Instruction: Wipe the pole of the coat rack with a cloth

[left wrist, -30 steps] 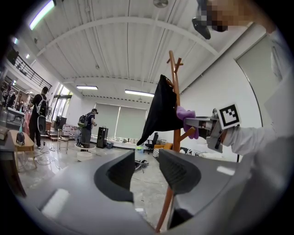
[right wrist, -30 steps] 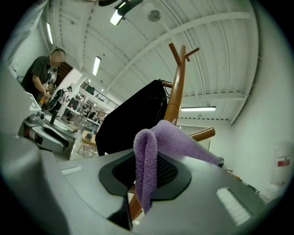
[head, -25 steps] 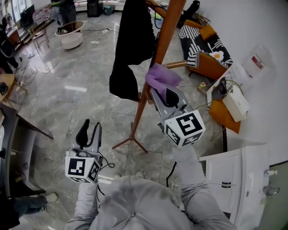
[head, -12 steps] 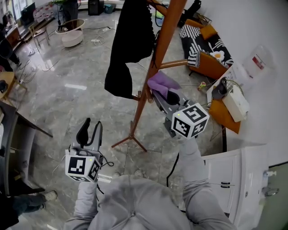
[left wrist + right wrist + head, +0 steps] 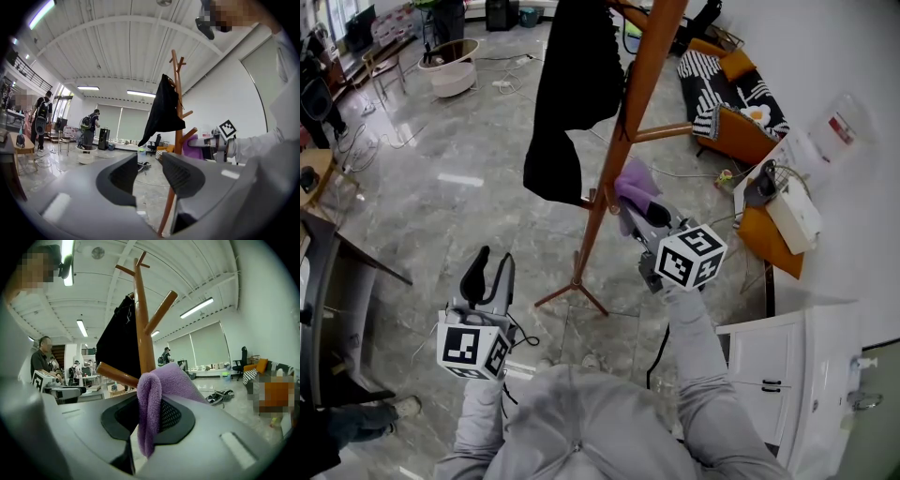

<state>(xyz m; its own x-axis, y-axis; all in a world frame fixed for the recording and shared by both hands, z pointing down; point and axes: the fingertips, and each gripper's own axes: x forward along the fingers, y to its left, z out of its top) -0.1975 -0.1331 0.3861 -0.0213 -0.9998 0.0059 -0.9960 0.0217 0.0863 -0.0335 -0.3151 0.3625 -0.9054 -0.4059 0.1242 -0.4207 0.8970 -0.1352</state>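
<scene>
The brown wooden coat rack pole point(image 5: 619, 150) rises from tripod feet on the floor, with a black garment point(image 5: 572, 84) hanging on its left side. My right gripper point(image 5: 645, 208) is shut on a purple cloth point(image 5: 635, 185), which presses against the pole's right side just below a side peg. In the right gripper view the cloth point(image 5: 157, 401) drapes over the jaws with the pole point(image 5: 143, 329) right behind it. My left gripper point(image 5: 486, 272) hangs low at the left, open and holding nothing, well away from the pole point(image 5: 178, 112).
A white cabinet point(image 5: 787, 366) stands at the lower right. An orange chair point(image 5: 741, 131) and striped cushion sit behind the rack. A dark table edge point(image 5: 337, 253) is at the left. People point(image 5: 89, 129) stand far across the room.
My right gripper with the purple cloth has slid down along the pole, from near the upper side peg to below it. The left gripper has stayed in place.
</scene>
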